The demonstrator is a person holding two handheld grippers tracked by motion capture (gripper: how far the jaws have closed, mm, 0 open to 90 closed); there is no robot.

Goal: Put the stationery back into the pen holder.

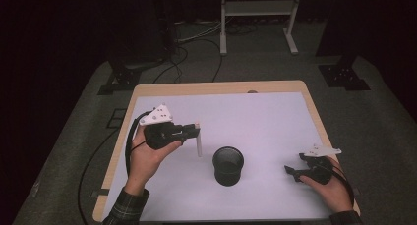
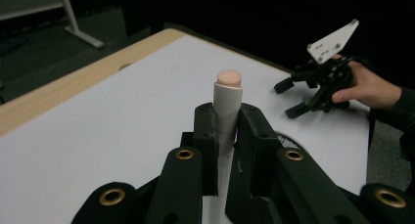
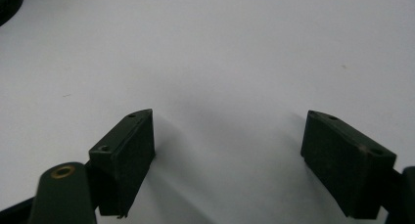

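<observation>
My left gripper (image 1: pixel 195 130) is held above the white table top (image 1: pixel 275 122), left of centre, shut on a white tube (image 1: pixel 199 145). In the high view the tube hangs down from the jaws. In the left gripper view the tube (image 2: pixel 229 99) stands up between the two black jaws of the left gripper (image 2: pixel 226 123) and ends in a pinkish cap. A black cup (image 1: pixel 228 165) stands upright in the middle of the table, just right of the tube. My right gripper (image 1: pixel 291 172) rests low at the right side, open, with bare table between its jaws (image 3: pixel 227 150).
The table has a wooden border (image 1: pixel 216 87). Beyond it lie grey floor, black cables (image 1: pixel 177 63) and a white metal stand (image 1: pixel 258 18). The right hand and its gripper (image 2: pixel 313 87) appear far off in the left gripper view.
</observation>
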